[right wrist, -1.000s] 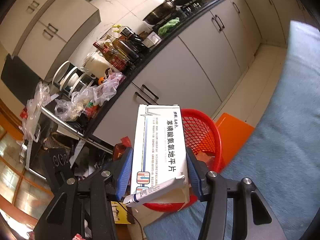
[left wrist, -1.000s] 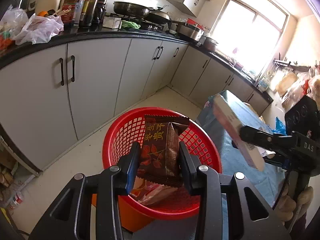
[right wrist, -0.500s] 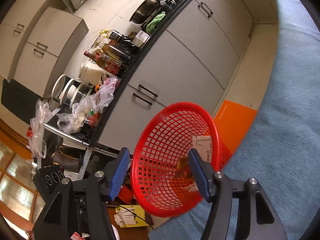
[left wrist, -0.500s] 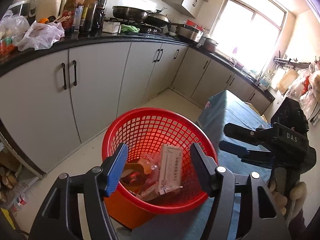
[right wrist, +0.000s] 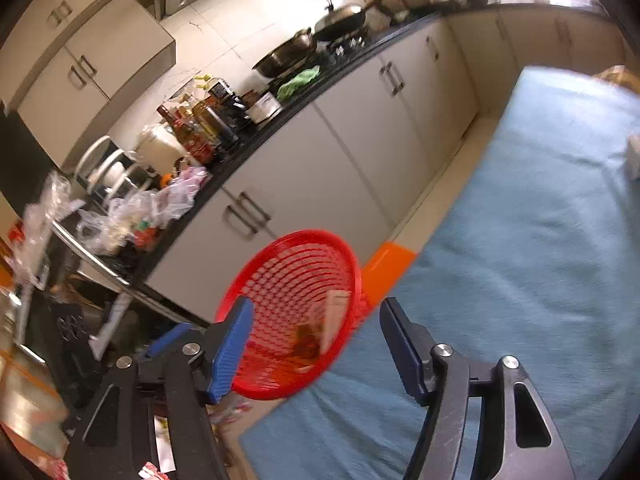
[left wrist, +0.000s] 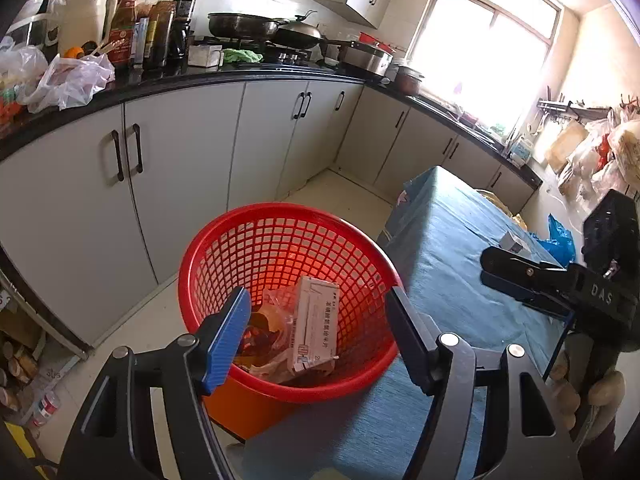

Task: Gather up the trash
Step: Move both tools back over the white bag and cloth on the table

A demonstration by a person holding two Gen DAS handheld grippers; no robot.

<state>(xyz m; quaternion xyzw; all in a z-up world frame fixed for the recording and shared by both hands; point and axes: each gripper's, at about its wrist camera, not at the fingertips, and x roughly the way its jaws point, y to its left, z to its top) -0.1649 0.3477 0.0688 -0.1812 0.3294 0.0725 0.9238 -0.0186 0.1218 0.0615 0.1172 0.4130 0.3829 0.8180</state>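
Observation:
A red mesh basket (left wrist: 280, 252) stands on an orange stool beside the blue-clothed table. In it lie a white medicine box (left wrist: 314, 322), a brown snack wrapper (left wrist: 258, 328) and clear plastic. My left gripper (left wrist: 320, 334) is open and empty just above the basket's near rim. My right gripper (right wrist: 316, 346) is open and empty over the table edge, with the basket (right wrist: 280, 280) ahead of it; it also shows in the left wrist view (left wrist: 520, 276) at the right. A small box (left wrist: 514, 242) lies on the table farther back.
The blue-clothed table (left wrist: 452, 240) runs back on the right. Grey cabinets (left wrist: 180, 160) under a black counter with bottles, pans and plastic bags (left wrist: 68, 76) stand behind the basket. A tiled floor strip lies between cabinets and table.
Both grippers opened: the left dropped the brown snack wrapper and the right dropped the white medicine box into the basket. The right gripper has since swung right over the table.

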